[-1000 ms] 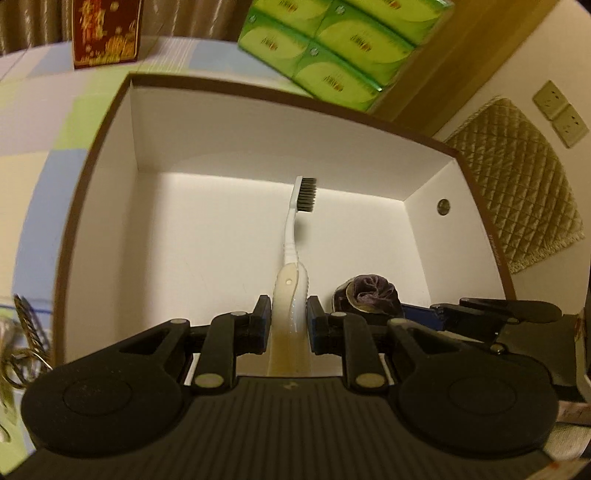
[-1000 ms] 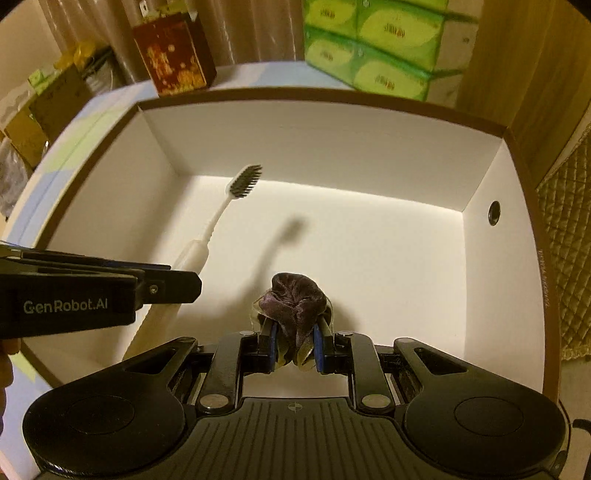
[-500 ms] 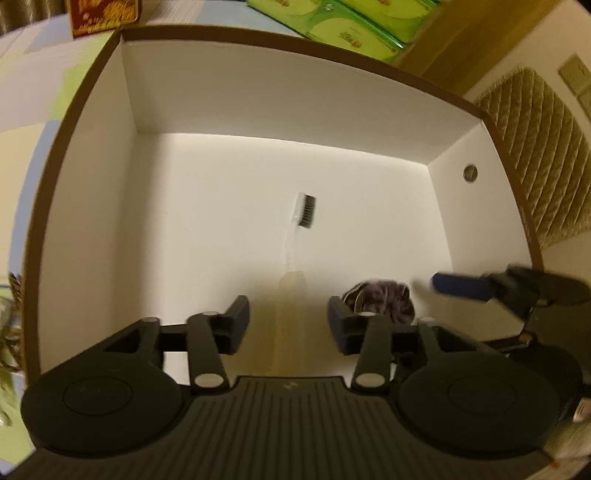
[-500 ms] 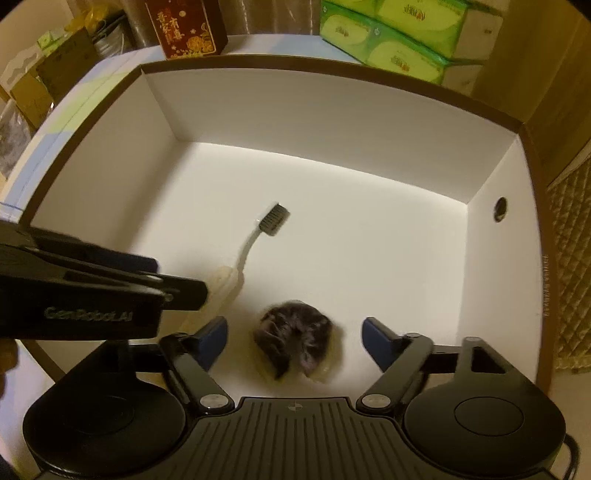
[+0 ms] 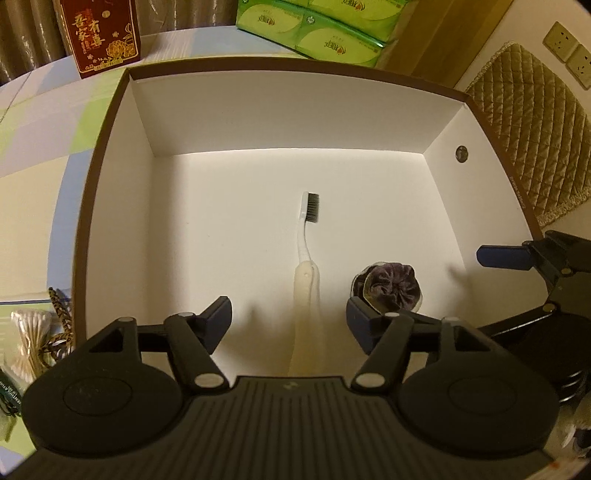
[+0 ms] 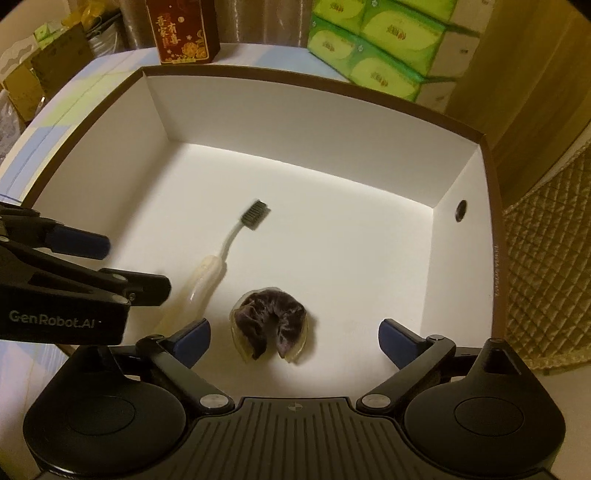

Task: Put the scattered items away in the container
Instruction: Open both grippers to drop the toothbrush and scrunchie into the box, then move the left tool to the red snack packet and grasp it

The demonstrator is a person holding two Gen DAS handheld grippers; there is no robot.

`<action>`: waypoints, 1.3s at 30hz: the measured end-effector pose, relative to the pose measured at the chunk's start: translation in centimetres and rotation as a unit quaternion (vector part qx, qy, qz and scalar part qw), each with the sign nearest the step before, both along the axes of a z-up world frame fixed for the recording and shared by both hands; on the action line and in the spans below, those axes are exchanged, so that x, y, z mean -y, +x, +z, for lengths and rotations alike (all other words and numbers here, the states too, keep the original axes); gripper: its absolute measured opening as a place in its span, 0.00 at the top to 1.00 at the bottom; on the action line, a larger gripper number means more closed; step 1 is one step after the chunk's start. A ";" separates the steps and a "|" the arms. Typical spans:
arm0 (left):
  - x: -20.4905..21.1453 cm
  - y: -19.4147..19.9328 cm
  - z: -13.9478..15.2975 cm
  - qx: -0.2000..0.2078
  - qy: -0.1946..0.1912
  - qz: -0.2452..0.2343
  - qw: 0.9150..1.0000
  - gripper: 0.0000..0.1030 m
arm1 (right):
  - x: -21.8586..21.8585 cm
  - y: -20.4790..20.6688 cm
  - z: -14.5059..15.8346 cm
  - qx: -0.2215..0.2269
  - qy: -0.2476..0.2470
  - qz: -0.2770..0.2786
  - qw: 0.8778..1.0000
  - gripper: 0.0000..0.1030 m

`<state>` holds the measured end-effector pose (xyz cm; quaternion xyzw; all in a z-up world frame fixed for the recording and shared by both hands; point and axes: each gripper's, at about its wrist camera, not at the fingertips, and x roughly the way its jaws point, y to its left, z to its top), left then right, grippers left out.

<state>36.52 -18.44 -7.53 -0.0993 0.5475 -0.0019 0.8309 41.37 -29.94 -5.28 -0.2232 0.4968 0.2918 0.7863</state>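
We note a box on the tabletop — brown rim, white walls and floor, a small round hole in its right wall.

Two things lie on the box floor. The toothbrush has a dark bristle head, a thin clear neck and a thick cream handle; its head points toward the far wall. Just beside it to the right, apart from it, sits the scrunchie — dark purple velvet, curled into an open ring, resting on a clear plastic piece.

Our left gripper hovers over the handle end of the toothbrush, jaws spread wide, nothing between them touched. Our right gripper hangs above the scrunchie, jaws likewise wide apart and empty; the scrunchie lies between the blue pads, clear of both.

Outside the box: a red carton with gold characters beyond the far-left corner, green tissue packs beyond the far wall, a bundle of cotton swabs on the tabletop at near left, and a quilted cushion off to the right.
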 end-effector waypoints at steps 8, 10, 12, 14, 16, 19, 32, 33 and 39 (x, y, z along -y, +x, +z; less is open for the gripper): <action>-0.3 -2.0 2.5 0.031 0.021 0.000 0.999 0.29 | 0.6 -1.3 1.6 0.021 0.030 -0.017 0.999 0.06; -0.5 -2.5 3.1 0.038 0.023 0.001 0.999 0.28 | 0.8 -1.7 2.1 0.027 0.037 -0.022 0.999 0.06; -0.7 -3.1 3.7 0.045 0.024 0.003 0.999 0.28 | 1.0 -2.0 2.5 0.031 0.043 -0.027 0.998 0.05; -0.9 -3.7 4.3 0.052 0.027 0.004 0.998 0.28 | 1.2 -2.5 3.1 0.038 0.050 -0.034 0.997 0.05; -1.0 -4.4 4.9 0.061 0.031 0.004 0.998 0.27 | 1.4 -3.1 3.8 0.044 0.059 -0.038 0.997 0.05; -1.3 -5.6 5.7 0.073 0.033 0.003 0.997 0.27 | 1.7 -4.2 4.7 0.053 0.072 -0.045 0.995 0.05; -3.0 -10.9 6.9 0.090 0.042 -0.012 0.995 0.24 | 2.1 -10.2 5.9 0.078 0.086 -0.084 0.990 0.05; -3.2 -11.2 6.9 0.090 0.041 -0.014 0.995 0.24 | 2.1 -10.7 5.9 0.077 0.087 -0.087 0.989 0.05; -4.0 -12.9 7.1 0.092 0.038 -0.029 0.995 0.24 | 1.8 -13.2 5.3 0.073 0.088 -0.104 0.988 0.05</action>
